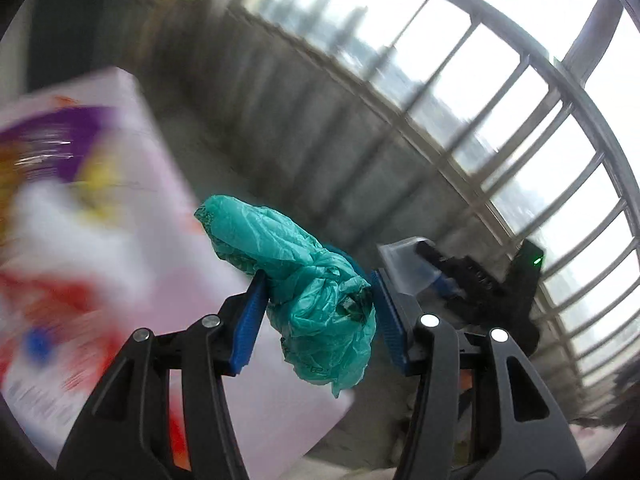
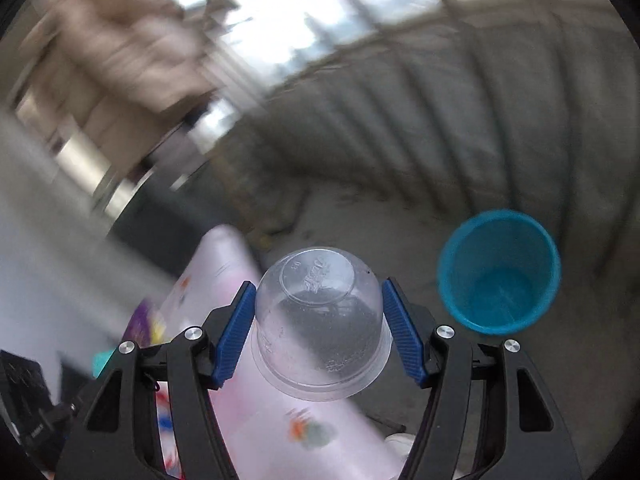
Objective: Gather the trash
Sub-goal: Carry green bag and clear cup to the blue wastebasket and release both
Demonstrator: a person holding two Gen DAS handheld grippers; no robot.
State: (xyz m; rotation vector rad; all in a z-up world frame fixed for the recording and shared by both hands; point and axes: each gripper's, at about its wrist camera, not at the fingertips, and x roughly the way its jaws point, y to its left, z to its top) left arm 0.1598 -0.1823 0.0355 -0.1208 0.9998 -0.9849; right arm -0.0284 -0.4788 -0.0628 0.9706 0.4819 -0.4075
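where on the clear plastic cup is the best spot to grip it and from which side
Grip the clear plastic cup across its side wall, about mid-height, coming from the rim end, as the right gripper holds it now. The cup tapers toward its flat base, which points away from the camera, so pads on opposite sides of the round wall probably seat best. Squeeze lightly: the thin wall looks easy to crush.

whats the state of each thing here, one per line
green bag: crumpled, clamped in left gripper
clear cup: upside down, held in right gripper
blue bin: upright on the floor, open, looks empty
pink cloth: spread out, blurred
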